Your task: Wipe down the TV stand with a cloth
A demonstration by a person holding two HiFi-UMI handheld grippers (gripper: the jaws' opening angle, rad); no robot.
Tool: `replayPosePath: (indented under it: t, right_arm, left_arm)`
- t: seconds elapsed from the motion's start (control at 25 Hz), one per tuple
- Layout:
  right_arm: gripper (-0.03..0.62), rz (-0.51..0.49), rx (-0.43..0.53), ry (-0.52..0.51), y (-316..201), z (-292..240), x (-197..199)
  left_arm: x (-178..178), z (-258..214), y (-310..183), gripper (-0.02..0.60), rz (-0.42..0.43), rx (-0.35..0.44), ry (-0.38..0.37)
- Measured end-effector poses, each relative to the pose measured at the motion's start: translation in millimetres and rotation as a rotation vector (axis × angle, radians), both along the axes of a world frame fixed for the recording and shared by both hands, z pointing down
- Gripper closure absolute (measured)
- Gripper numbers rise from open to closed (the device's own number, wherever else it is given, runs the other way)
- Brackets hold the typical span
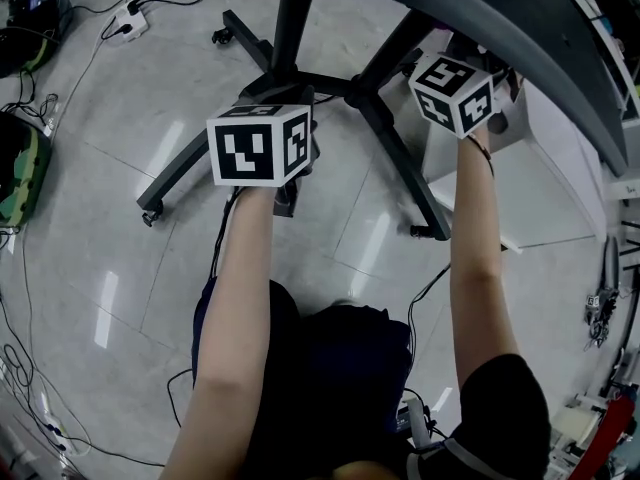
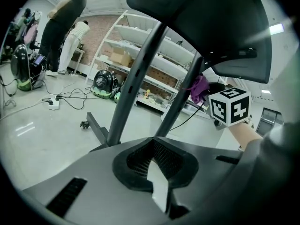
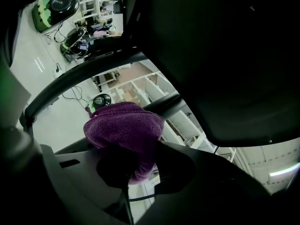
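Note:
The TV stand (image 1: 372, 96) has black posts and splayed black legs on casters, under a dark screen (image 1: 480, 13) that crosses the top of the head view. My left gripper (image 1: 262, 146) hangs over the stand's base. In the left gripper view its jaws (image 2: 157, 172) look shut with nothing between them, facing the two slanted posts (image 2: 136, 78). My right gripper (image 1: 455, 91) sits higher and to the right, close under the screen. It is shut on a bunched purple cloth (image 3: 124, 130), which shows past the right post as purple cloth (image 2: 200, 86). Whether the cloth touches the stand is hidden.
A power strip (image 1: 128, 23) and loose cables lie on the pale floor at the back left. Green-and-black gear (image 1: 20, 168) sits at the left edge, and a white cabinet (image 1: 560, 168) stands at the right. Far off are white shelves (image 2: 140, 46) and standing people (image 2: 65, 27).

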State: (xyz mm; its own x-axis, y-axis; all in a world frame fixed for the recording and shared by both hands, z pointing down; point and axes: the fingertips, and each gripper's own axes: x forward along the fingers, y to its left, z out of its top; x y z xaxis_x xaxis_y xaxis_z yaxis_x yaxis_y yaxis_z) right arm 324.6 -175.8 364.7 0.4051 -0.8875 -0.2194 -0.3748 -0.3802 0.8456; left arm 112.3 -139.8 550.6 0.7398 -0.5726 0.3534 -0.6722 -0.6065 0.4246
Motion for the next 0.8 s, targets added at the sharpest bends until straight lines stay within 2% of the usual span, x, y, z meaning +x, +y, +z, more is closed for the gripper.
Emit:
replayPosePath:
  t: [0.36, 0.8]
  right_arm:
    - [0.496, -0.006, -0.068, 0.060, -3.0, 36.9, -10.6]
    - [0.496, 0.006, -0.209, -0.012, -9.7, 118.1, -2.9]
  left_arm:
    - [5.0, 4.5, 0.5, 0.575, 0.010, -0.007, -0.005]
    - [6.1, 7.8, -2.7, 0.575, 0.011, -0.005, -0.012]
